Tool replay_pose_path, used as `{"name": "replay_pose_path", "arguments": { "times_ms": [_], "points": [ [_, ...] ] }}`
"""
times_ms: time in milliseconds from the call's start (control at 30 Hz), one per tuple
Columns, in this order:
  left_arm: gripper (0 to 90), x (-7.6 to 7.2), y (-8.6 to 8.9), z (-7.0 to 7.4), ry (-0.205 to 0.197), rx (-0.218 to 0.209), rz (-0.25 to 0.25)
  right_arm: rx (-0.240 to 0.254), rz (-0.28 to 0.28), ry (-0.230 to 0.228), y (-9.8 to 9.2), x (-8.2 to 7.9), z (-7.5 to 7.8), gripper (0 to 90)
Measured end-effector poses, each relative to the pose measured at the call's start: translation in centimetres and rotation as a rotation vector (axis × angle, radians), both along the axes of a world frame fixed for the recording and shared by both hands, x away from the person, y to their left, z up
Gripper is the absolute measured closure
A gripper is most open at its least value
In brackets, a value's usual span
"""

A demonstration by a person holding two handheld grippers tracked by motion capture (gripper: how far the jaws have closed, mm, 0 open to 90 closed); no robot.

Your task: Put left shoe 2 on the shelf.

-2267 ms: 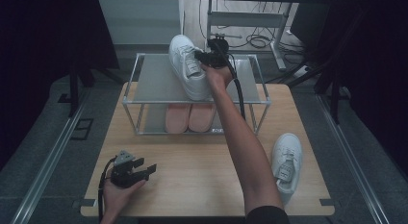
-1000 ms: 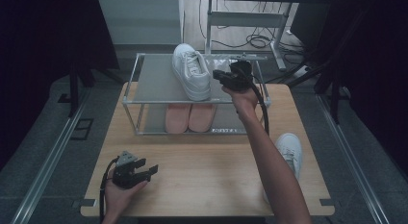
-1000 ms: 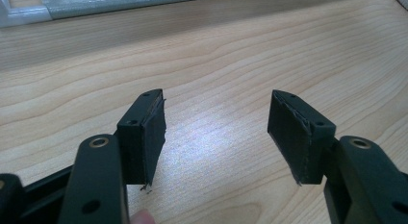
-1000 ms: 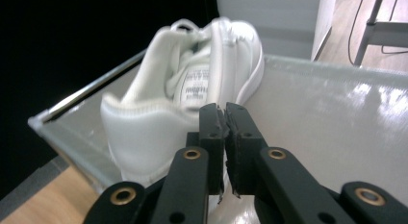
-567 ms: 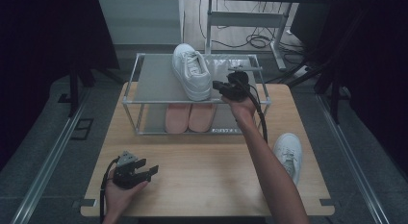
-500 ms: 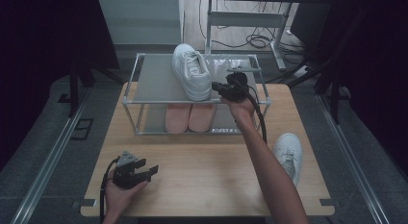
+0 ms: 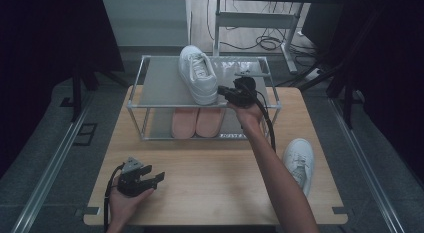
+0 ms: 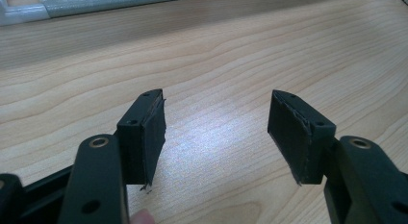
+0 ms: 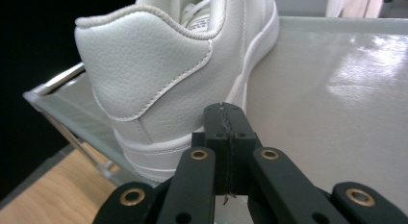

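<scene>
On the rack's top shelf (image 7: 165,83) sat the white shoe (image 7: 199,79); right gripper (image 9: 224,119) fingers clenched empty behind its heel, best nudging gently to square it. Left gripper (image 8: 216,137) rested released on counter (image 7: 215,183).

Probably a lab: dark curtains (image 7: 45,38) (floor cables (image 7: 265,42)).

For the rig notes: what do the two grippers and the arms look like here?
Both the left gripper and right gripper are black, with flat rectangular padded fingers, brass-ringed pivot holes and trailing black cables. The left carries a grey three-cornered plate. The forearms are bare, no sleeves.
</scene>
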State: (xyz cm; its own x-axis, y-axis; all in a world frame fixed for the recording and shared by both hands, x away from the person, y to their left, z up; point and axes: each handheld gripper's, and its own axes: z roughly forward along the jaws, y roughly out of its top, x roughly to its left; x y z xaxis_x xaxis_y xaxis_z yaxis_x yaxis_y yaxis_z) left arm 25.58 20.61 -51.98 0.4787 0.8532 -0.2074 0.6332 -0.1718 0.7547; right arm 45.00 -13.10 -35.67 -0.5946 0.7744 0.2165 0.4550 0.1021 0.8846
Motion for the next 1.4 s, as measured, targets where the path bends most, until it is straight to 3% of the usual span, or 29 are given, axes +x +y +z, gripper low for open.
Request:
{"name": "replay_pose_path", "arguments": {
  "times_ms": [533,1067,1400],
  "points": [
    [38.9,-0.1,0.1,0.1,0.001,0.001,0.005,0.042,0.079,-0.003,2.9,-0.8,-0.2,90.0],
    [38.9,-0.1,0.3,0.1,-0.002,0.002,0.004,0.056,0.113,-0.009,5.6,-0.8,-0.2,90.0],
    [38.9,0.0,0.3,0.1,0.0,0.0,0.004,0.065,0.102,-0.028,3.7,-1.6,0.2,90.0]
  ]
}}
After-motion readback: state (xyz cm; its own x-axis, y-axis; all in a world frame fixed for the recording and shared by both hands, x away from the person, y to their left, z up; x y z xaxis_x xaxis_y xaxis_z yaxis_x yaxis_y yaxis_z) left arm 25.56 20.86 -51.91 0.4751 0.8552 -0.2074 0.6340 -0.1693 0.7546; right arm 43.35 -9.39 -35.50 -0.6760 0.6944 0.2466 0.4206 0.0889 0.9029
